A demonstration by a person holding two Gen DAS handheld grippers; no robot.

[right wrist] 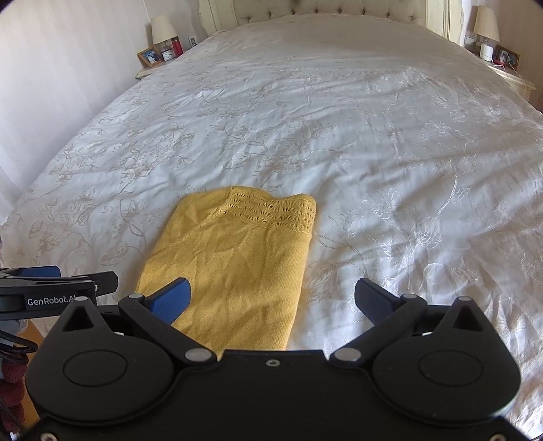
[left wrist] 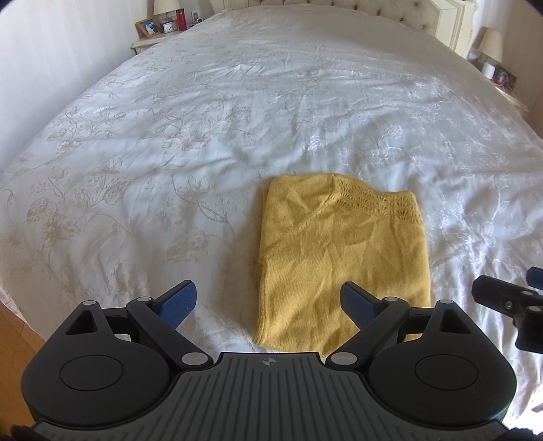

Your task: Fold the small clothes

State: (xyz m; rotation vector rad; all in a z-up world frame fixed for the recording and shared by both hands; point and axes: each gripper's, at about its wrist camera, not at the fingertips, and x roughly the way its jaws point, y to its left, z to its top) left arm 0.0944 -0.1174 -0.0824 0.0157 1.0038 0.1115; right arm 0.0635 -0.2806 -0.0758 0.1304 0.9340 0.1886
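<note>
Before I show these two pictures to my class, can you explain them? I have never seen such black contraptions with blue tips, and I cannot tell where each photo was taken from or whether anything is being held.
Each contraption is a hand-held two-finger gripper, one in each of a person's hands, with a camera looking forward along its fingers. One picture comes from the left gripper, the other from the right gripper; each shows the other at its edge. Both have their blue-padded fingers spread open and hold nothing. Below them a folded yellow knitted top lies flat on a bed with a white flower-patterned cover. Bedside tables with lamps stand by the headboard.
</note>
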